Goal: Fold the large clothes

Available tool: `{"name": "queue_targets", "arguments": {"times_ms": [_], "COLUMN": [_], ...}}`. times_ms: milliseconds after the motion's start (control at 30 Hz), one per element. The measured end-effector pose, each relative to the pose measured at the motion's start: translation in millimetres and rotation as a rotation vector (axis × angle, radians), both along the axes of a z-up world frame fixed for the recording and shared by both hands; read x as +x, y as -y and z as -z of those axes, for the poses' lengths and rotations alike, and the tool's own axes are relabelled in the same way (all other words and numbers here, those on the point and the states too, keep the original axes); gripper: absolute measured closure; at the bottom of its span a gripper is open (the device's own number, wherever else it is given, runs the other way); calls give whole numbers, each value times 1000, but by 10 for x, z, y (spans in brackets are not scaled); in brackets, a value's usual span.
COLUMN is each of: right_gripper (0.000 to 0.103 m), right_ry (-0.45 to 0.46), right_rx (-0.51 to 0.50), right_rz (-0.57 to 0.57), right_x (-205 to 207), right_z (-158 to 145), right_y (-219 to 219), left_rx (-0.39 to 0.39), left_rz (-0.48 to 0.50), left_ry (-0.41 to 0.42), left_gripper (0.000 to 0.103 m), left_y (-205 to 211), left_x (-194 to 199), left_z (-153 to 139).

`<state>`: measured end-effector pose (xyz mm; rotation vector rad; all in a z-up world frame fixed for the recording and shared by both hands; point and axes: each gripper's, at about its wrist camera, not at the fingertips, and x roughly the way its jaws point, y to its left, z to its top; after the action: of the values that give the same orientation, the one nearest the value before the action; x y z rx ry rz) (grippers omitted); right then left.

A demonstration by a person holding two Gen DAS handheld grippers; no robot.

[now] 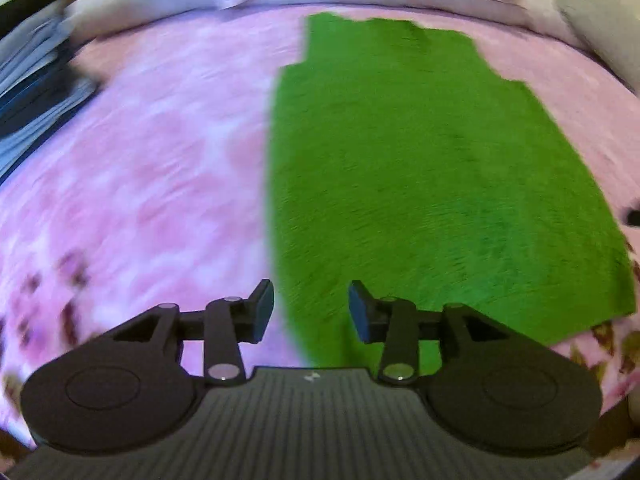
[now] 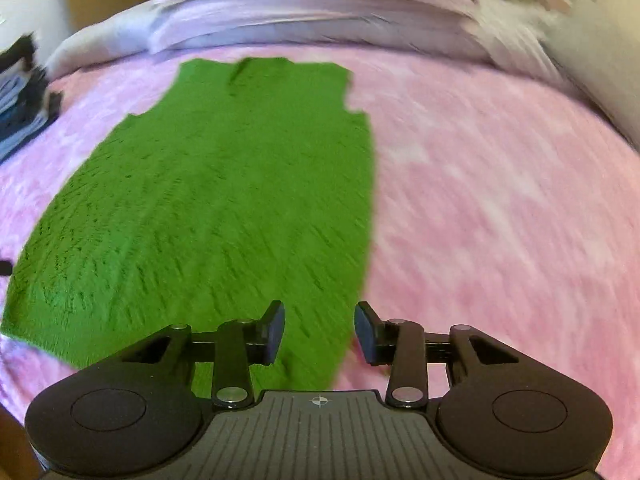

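Green knitted fabric, a large fuzzy garment (image 1: 432, 168) folded into a long strip, lies flat on a bed under a pink-and-white mottled blanket (image 1: 140, 160). In the left wrist view it fills the field from about twelve o'clock down to five o'clock, its straight folded edge running down the middle of the picture and its notched top end lying near the far side of the bed. In the right wrist view the same green knitted garment (image 2: 208, 200) spreads from eleven o'clock down to seven o'clock, its right edge straight, with the pink blanket (image 2: 500, 200) bare from one to five o'clock.

The left gripper (image 1: 311, 310) hangs over the near end of the garment at six o'clock, its black fingers (image 1: 262, 312) released, parted with nothing pressed between them; the garment's left edge shows in the gap below. The right gripper (image 2: 319, 330) is likewise released, its fingers (image 2: 274, 330) apart and clear of the cloth, with the garment's near right corner visible between them.

Folded pale lilac bedding (image 2: 312, 12) is heaped at twelve o'clock beyond the garment. A stack of dark blue and grey clothes (image 1: 36, 92) sits at ten o'clock at the bed's edge. Both pictures are smeared with motion blur.
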<state>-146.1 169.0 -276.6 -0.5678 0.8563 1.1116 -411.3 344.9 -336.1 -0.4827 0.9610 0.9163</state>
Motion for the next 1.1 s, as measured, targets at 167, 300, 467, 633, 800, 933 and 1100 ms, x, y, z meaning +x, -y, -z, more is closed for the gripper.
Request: {"name": "queue_targets", "arguments": {"times_ms": [167,300,467,633,800,933,1100], "right_gripper": [67,66,65,58,28,27,26], "right_ry": [15,1,-66,-194,-240,-257,-251], "right_rx": [-100,-142,-277,-346,-227,-153,-124], "right_rz": [-84,-70,-75,-43,-79,-108,-159], "right_x": [-263,-355,-287,-117,-96,-165,-316], "right_z": [443,530,468,61,-730,-1242,-1648], "right_y": [-203,106,210,134,42,32,190], "left_rx": [-138,-166,-276,-291,-198,-108,-76], "left_rz": [57,26,-4,-17,-38,-35,-17], "left_ry": [-36,-36,-129,-137,-105,-82,-81], "left_gripper": [65,64,64,64,55,48,43], "left_y": [-58,130,319,465,538,611,823], "left_x": [291,89,13,151,340,448,519], "left_z": [361,338,188,-410,-1193,-1707,-2039]}}
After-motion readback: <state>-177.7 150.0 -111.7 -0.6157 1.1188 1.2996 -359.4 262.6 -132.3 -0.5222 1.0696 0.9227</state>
